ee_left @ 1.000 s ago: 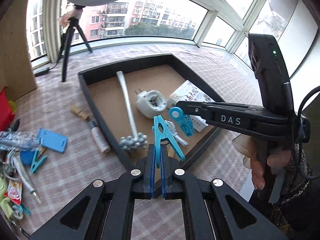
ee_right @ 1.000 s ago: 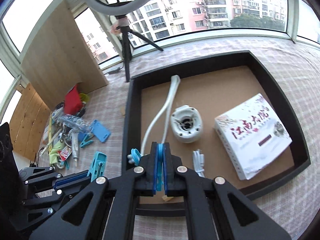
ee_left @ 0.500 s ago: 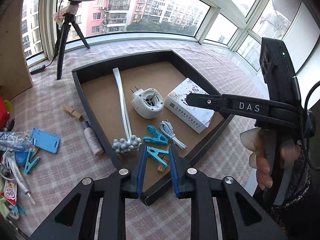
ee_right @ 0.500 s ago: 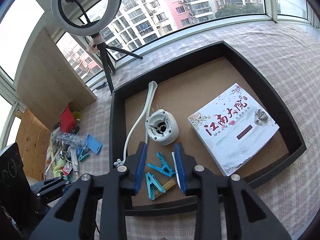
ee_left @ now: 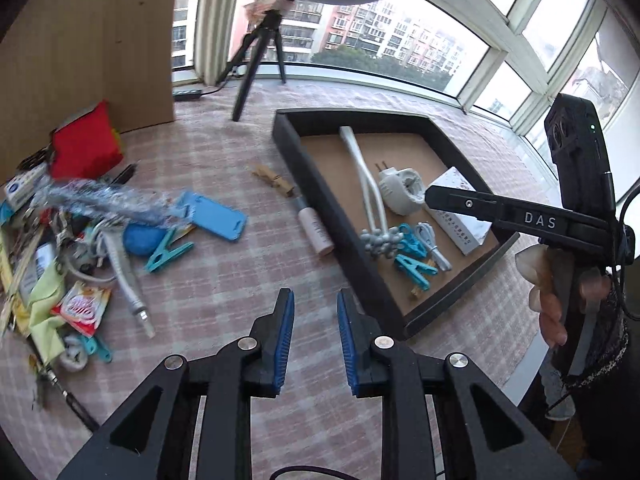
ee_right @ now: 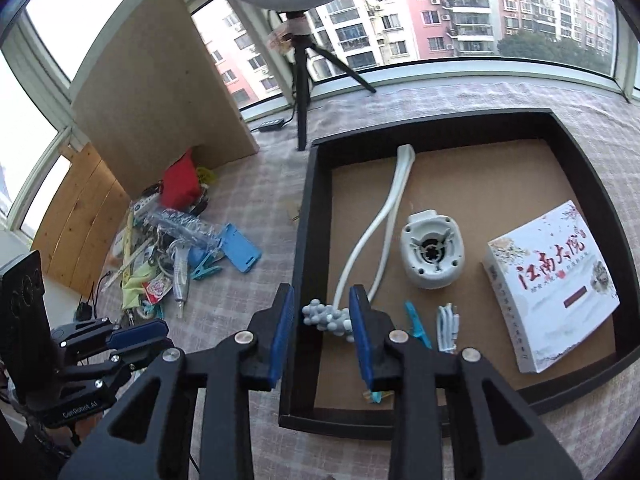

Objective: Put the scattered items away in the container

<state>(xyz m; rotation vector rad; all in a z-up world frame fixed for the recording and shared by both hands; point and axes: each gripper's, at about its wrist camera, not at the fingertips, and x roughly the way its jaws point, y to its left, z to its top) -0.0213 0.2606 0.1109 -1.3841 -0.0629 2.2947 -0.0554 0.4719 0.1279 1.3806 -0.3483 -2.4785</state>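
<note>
A black tray (ee_left: 332, 208) (ee_right: 301, 240) with a brown floor holds a white massager (ee_right: 384, 216), a white plug device (ee_right: 432, 252), a book (ee_right: 552, 284), a white cable (ee_right: 448, 322) and two blue clothespins (ee_left: 412, 256). My left gripper (ee_left: 314, 336) is open and empty above the checked cloth, left of the tray. My right gripper (ee_right: 320, 332) is open and empty over the tray's near left corner. Scattered items lie left: a teal clothespin (ee_left: 168, 250), a blue card holder (ee_left: 218, 218), a pink tube (ee_left: 316, 228), a wooden clothespin (ee_left: 274, 180).
A pile of small clutter (ee_left: 60, 240) with a red pouch (ee_left: 86, 144) lies at the far left beside a wooden panel (ee_left: 92, 40). A ring-light tripod (ee_left: 260, 60) stands behind the tray. Windows run along the back.
Both grippers opened and let go of their blue clothespins, which now lie in the tray. The left gripper has swung left, away from the tray, toward the scattered pile.
</note>
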